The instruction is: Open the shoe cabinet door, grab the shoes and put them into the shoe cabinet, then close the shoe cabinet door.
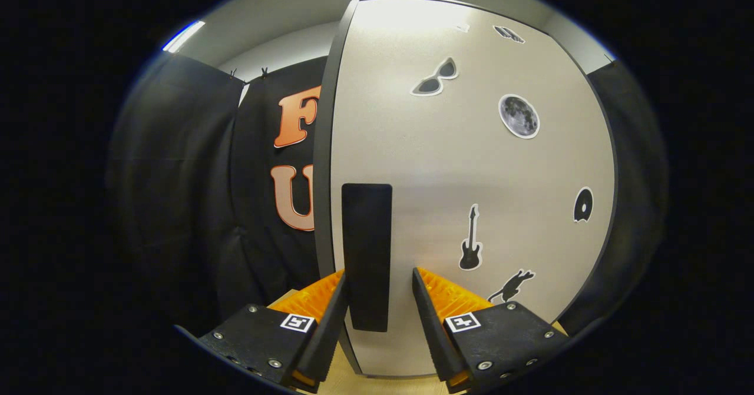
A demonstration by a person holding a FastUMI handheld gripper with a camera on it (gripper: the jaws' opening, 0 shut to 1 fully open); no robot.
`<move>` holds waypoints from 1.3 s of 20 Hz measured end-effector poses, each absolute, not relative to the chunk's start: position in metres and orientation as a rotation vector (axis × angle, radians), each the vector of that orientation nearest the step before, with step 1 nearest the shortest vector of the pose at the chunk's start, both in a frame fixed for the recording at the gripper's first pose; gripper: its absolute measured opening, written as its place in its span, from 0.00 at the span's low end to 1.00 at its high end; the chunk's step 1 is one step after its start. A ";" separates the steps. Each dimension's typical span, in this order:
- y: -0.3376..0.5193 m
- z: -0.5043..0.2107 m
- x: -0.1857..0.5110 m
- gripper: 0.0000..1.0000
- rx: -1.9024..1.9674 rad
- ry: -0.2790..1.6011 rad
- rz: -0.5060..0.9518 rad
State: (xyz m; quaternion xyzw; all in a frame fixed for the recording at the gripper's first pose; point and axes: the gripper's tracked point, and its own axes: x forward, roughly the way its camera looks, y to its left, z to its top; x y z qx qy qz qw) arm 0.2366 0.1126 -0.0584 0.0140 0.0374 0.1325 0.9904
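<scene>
So my gripper is parked right at the cabinet door, fingers spread apart with the door's dark handle sitting in the gap between them. The handle is a tall flat upright bar near the door's left edge, and its lower end drops down between my two fingers. The left finger looks like it's right up against the handle's side, maybe touching. The right finger is clearly off it, with a strip of pale door showing between them. So I'd call it straddling the handle, not clamped on it. Not both fingers pressing, anyway.

The door itself is a big pale panel with a dark edge, and it's very close in front of me, filling most of what's ahead. It's got a bunch of stickers on it: sunglasses up high, a moon to the right of those, a guitar lower down just right of the handle, a little animal silhouette just past my right finger, and a disc-like one out near the door's right edge.

Left of the door there's the black cloth wall. Under my fingers I can see a bit of light wood surface at the foot of the door.
</scene>
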 end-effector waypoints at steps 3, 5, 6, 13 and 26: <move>0.105 -0.048 0.215 0.66 0.028 0.053 0.259; 0.097 -0.041 0.198 0.66 0.008 0.046 0.244; 0.091 -0.039 0.188 0.66 0.002 0.045 0.236; 0.037 -0.027 0.105 0.66 -0.037 0.046 0.138; -0.025 -0.033 -0.009 0.69 -0.023 0.037 -0.014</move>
